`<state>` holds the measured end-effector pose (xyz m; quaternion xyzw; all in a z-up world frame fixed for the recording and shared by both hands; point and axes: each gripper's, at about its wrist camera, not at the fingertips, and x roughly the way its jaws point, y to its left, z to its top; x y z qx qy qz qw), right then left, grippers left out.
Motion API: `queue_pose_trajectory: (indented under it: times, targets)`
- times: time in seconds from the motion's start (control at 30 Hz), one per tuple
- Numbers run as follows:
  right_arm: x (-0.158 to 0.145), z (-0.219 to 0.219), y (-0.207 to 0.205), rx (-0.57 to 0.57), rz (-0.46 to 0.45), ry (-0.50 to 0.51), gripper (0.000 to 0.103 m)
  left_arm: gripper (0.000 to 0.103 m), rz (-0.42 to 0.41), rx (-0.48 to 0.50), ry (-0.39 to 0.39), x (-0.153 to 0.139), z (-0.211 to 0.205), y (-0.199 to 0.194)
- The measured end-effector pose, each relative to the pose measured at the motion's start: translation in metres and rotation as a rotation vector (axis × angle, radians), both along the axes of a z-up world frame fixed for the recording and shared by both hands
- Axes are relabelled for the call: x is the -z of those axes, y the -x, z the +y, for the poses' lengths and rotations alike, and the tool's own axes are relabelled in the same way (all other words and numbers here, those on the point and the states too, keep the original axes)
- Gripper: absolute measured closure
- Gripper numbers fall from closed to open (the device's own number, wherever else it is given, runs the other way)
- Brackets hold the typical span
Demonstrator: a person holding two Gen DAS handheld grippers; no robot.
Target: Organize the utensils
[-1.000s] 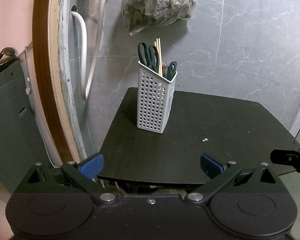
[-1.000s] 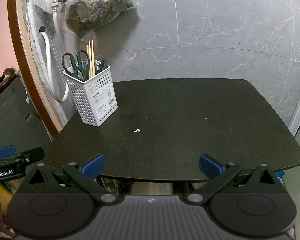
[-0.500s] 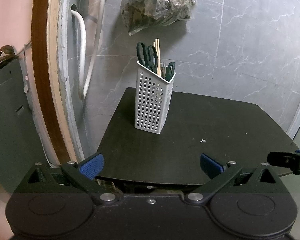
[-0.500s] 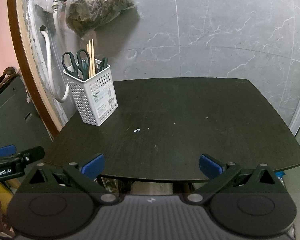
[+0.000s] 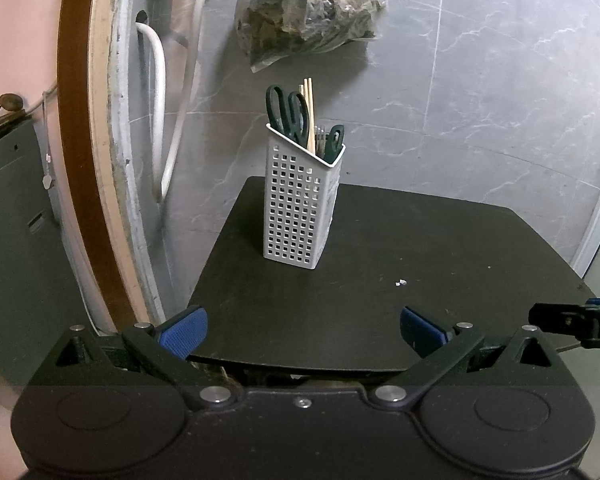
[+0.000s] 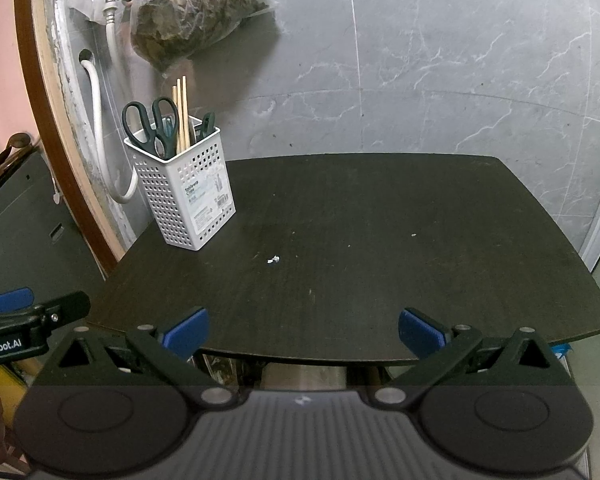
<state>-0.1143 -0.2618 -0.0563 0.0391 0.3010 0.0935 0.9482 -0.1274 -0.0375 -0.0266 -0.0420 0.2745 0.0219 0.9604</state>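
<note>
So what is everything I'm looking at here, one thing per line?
table: one, dark brown, centre
utensil holder: one, white, perforated, table's far left corner
scissors: one pair, dark green handles, upright in the holder
chopsticks: a few, pale wood, upright in the holder
dark-handled item: one, in the holder, kind unclear
scrap: one, white, mid-table
bag of dried leaves: one, clear plastic, on the wall
hose: one, white, left wall
left hand-held gripper: black, blue pads, open, empty
right hand-held gripper: same, open, empty
</note>
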Motion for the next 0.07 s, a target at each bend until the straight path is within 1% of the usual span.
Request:
queue_pose_trajectory:
  times: [0.07]
  targets:
    - [0.0012,-0.0001,-0.0007,-0.002,0.001,0.001,0.0,0.001,0.003,-0.001,-0.002,0.0003,-0.0006,-0.0008]
